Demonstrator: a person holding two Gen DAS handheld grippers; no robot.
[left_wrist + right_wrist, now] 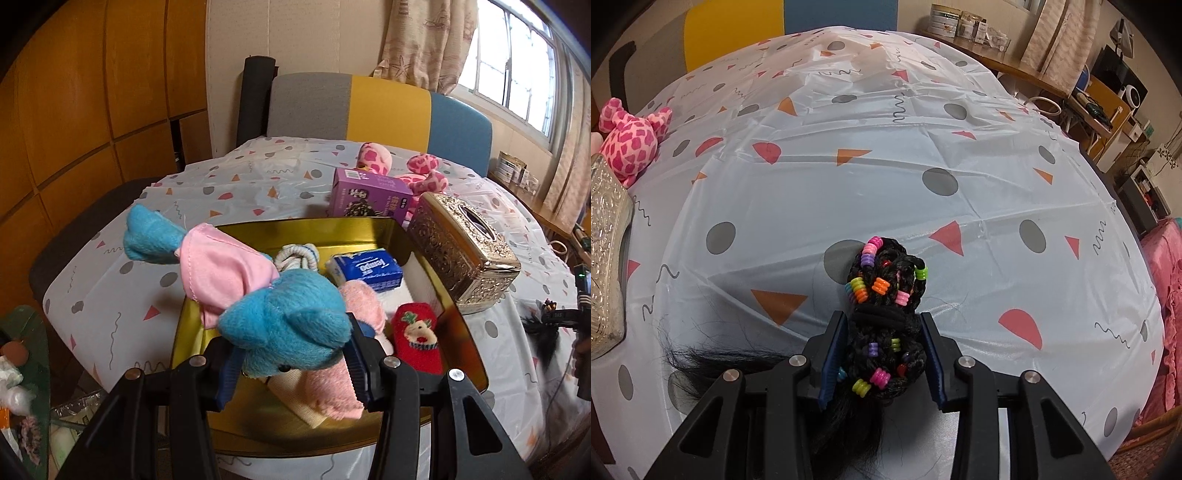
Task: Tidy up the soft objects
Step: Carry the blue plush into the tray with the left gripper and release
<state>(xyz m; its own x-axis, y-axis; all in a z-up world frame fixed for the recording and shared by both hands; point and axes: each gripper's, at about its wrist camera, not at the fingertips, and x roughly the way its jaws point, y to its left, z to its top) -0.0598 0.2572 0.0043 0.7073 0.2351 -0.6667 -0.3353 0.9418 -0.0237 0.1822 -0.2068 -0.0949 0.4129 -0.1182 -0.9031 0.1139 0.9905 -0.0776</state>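
Surface draped in a dotted, triangle-patterned cloth, carrying the gold tin as landmark. Behind the tin, standing: a purple box with printing too small to read, and a pink spotted plush beyond it. Touching the tin's right wall, lying: an embossed metal tissue box. Inside the tin, resting: a blue tissue pack reading "Tempo", a red sock with a reindeer face, a pink fuzzy sock, a striped sock bundle.

Hovering over the tin's near-left corner: left gripper, fingers clamped on a blue plush elephant with a pink ear, trunk sticking out past the tin's left wall. Well right of the tin, low over the cloth: right gripper, fingers closed on a black braided hairpiece strung with coloured beads, loose strands trailing left.

Judging the step as dropping the elephant in: lowering toward the bare near-left floor of the tin, swinging the trunk inside the wall before opening, avoiding piling onto the pink sock. Then bringing the hairpiece across, gathering the stray strands so nothing is snagging on the rim.
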